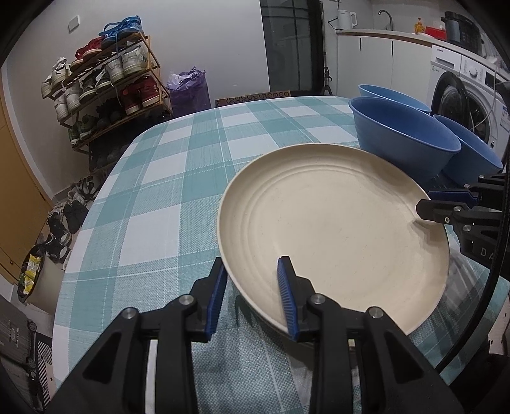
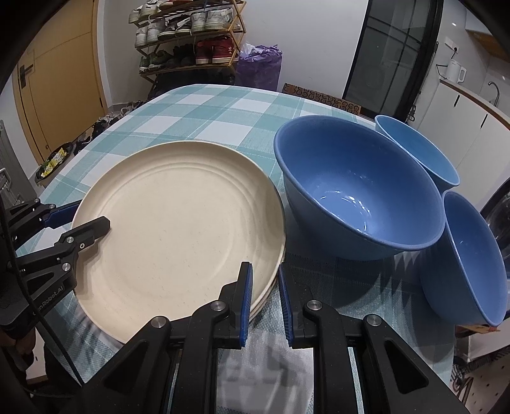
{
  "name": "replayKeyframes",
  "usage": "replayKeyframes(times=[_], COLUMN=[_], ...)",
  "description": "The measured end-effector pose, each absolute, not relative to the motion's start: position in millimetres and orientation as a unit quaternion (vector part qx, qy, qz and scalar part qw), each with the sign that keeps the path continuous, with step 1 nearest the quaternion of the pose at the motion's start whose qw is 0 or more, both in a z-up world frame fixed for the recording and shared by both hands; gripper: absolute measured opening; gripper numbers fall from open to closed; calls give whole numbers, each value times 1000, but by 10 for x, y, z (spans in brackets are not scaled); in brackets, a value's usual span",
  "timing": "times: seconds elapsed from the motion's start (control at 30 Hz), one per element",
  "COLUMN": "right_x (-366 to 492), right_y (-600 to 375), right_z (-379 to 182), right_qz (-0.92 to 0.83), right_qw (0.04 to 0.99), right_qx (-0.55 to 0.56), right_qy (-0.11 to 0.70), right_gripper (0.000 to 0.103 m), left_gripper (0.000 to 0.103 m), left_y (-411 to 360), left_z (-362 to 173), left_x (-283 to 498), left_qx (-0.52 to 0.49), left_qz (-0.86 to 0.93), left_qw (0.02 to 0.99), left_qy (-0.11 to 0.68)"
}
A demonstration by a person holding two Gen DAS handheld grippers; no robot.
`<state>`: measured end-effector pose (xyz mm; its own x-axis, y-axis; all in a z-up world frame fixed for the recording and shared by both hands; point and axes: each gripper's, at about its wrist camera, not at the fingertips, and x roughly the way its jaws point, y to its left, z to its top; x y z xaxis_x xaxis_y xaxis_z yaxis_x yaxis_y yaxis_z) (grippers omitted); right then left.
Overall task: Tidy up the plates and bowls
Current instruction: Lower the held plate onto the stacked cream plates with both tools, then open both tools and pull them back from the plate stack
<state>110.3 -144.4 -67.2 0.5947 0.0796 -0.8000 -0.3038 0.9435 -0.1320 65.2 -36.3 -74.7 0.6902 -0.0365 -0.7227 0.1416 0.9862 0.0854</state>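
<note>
A stack of cream plates (image 1: 334, 223) (image 2: 178, 216) lies on the checked tablecloth (image 1: 159, 191), with several rims showing at its near right side. My left gripper (image 1: 251, 262) (image 2: 92, 215) is shut on the stack's left rim, one finger on top and the blue pad beneath. My right gripper (image 2: 264, 267) (image 1: 425, 202) is shut on the opposite rim in the same way. Three blue bowls stand to the right of the plates: a large one (image 2: 357, 197) (image 1: 404, 140), a smaller one behind it (image 2: 417, 153) (image 1: 392, 95), and a tilted one (image 2: 468, 254) (image 1: 471, 149) at the right.
The large bowl nearly touches the plates' far right rim. Beyond the bowls stand a washing machine (image 1: 462, 95) and a counter with a kettle (image 1: 346, 16). A shoe rack (image 1: 105, 73) and a purple bag (image 1: 189, 90) stand past the table's far left corner.
</note>
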Motion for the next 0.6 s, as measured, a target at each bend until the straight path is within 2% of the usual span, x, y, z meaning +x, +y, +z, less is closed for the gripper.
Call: replayKeyframes(times=[0.47, 0.57, 0.6], right_x=[1120, 1119, 1119], right_y=[-1457, -1469, -1475], right_z=[-714, -711, -709], right_qz=[105, 107, 108], right_qw=[884, 884, 884], right_qx=[-125, -120, -120], right_qy=[438, 439, 440], right_gripper=[17, 17, 17], left_gripper=[37, 43, 49], left_y=[-401, -391, -379], left_z=[-757, -752, -747], left_x=[639, 646, 653], left_qx=[84, 78, 71], left_qz=[-47, -54, -58], left_qw=[917, 914, 913], left_qy=[388, 394, 398])
